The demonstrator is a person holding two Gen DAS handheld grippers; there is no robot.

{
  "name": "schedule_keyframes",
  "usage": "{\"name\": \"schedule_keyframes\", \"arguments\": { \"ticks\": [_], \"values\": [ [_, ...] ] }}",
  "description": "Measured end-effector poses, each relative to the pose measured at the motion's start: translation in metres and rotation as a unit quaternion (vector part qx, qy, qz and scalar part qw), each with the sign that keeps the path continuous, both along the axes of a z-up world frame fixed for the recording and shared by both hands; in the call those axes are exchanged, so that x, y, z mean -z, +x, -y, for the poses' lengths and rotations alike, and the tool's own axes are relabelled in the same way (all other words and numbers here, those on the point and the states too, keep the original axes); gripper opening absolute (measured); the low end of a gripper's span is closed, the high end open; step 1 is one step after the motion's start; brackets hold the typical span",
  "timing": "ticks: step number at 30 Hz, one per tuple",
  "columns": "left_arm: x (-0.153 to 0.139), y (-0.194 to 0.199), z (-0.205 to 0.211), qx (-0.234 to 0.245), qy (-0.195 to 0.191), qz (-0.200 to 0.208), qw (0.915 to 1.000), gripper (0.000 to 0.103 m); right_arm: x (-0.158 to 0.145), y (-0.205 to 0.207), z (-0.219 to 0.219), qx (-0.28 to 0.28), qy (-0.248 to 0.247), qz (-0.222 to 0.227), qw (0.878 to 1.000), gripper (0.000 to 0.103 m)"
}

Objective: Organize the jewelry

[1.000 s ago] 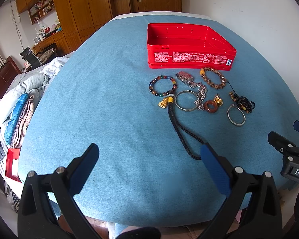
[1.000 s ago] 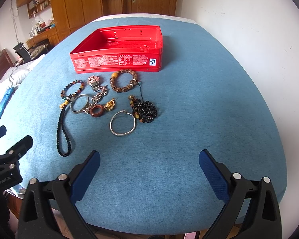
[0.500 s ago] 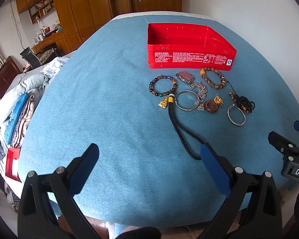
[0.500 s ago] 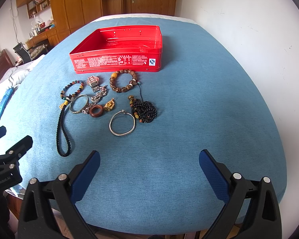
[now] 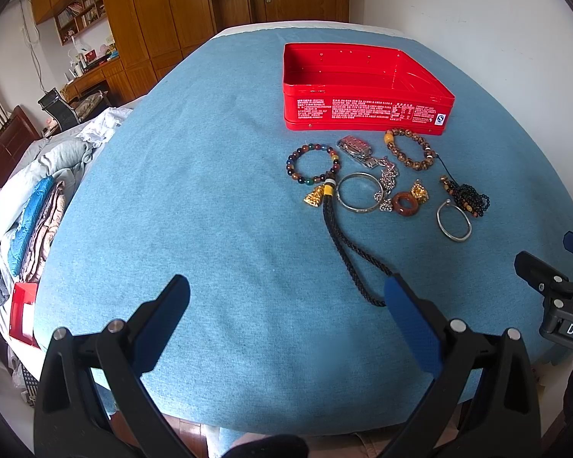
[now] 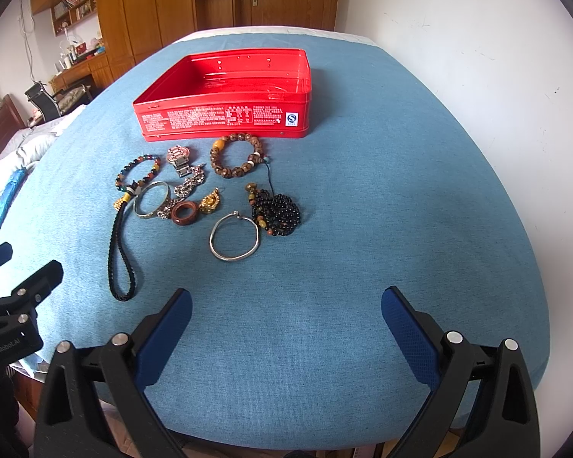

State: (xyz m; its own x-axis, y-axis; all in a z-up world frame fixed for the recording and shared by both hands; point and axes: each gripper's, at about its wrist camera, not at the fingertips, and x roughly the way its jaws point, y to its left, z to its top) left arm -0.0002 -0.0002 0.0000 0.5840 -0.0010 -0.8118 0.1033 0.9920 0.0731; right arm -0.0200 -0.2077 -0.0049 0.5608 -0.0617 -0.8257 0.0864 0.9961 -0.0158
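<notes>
The jewelry lies in a loose cluster on the blue-covered surface (image 6: 363, 198), just in front of the open red tin (image 6: 225, 114), whose printed wall faces the cameras. Nearest the tin sit a brown bead bracelet (image 6: 237, 155), a small watch (image 6: 178, 158) and a multicoloured bead bracelet (image 6: 137, 171). In front of those lie a patterned metal bangle (image 6: 151, 200), a silver chain (image 6: 189, 187), a reddish-brown ring (image 6: 184, 213) and a gold charm (image 6: 210, 203). A heap of black beads (image 6: 277, 214) lies to the right of them, touching a plain silver bangle (image 6: 234, 236). A black braided cord (image 6: 120, 252) runs from the multicoloured bracelet toward the near edge.

The right tongs (image 6: 286, 324) hover low over bare cloth, fingers wide apart and holding nothing; the whole cluster lies ahead and to their left, the silver bangle closest. The left tongs (image 5: 286, 305) are likewise spread and empty, with the cluster ahead to their right; in the left wrist view the cord's loop end (image 5: 374, 297) passes just beside the right blue pad (image 5: 408, 324). The tin's interior shows only red metal.
</notes>
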Motion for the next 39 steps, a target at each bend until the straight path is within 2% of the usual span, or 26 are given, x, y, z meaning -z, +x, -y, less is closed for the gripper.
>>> {"name": "schedule_keyframes", "arguments": {
  "ticks": [29, 32, 39],
  "values": [
    [0.002, 0.007, -0.008, 0.001, -0.004, -0.002, 1.0000, 0.100, -0.008, 0.007, 0.001, -0.012, 0.004, 0.010, 1.000, 0.099],
    [0.001, 0.014, -0.014, 0.007, -0.011, -0.002, 0.9999, 0.100, -0.008, 0.014, 0.002, -0.020, 0.009, 0.011, 1.000, 0.099],
    [-0.001, 0.039, -0.027, 0.008, -0.058, -0.009, 0.9982, 0.099, -0.011, 0.033, 0.009, -0.040, 0.037, 0.001, 0.999, 0.099]
  ]
}}
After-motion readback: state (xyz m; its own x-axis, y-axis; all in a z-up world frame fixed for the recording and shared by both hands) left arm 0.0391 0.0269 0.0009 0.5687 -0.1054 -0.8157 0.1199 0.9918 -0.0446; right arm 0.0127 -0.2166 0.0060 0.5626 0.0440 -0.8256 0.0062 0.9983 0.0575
